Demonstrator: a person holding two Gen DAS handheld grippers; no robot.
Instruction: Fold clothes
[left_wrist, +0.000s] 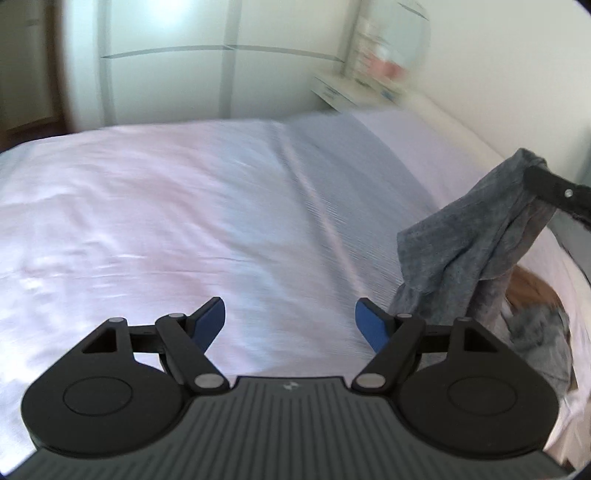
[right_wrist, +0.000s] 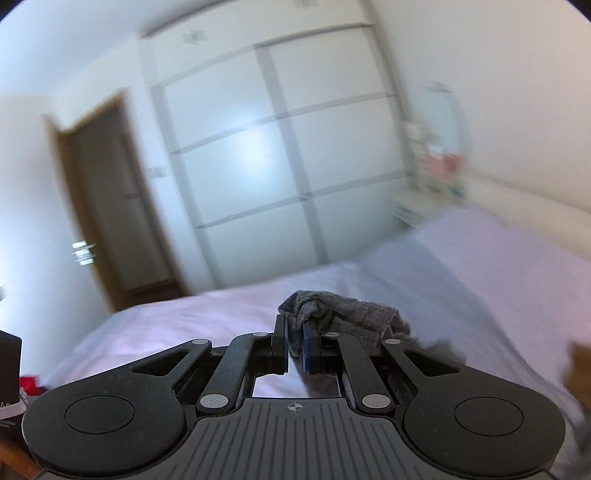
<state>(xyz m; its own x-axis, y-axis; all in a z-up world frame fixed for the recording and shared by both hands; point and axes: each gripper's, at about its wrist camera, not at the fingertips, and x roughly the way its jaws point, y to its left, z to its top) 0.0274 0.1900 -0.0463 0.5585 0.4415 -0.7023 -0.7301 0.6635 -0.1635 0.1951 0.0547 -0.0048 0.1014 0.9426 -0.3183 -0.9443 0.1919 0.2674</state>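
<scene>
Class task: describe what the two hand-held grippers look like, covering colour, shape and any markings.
Both are alike. The left hand-held gripper has a black body with a ribbed grey top plate, two round black discs at the sides, black linkage arms with silver pivot pins, and blue pads on the fingers. A small pale logo marks the plate. The right hand-held gripper matches, with a crosshair mark instead. No cables or sleeves show.

Pale pink bed (left_wrist: 166, 206), grey clothes (left_wrist: 543, 343) heaped
</scene>
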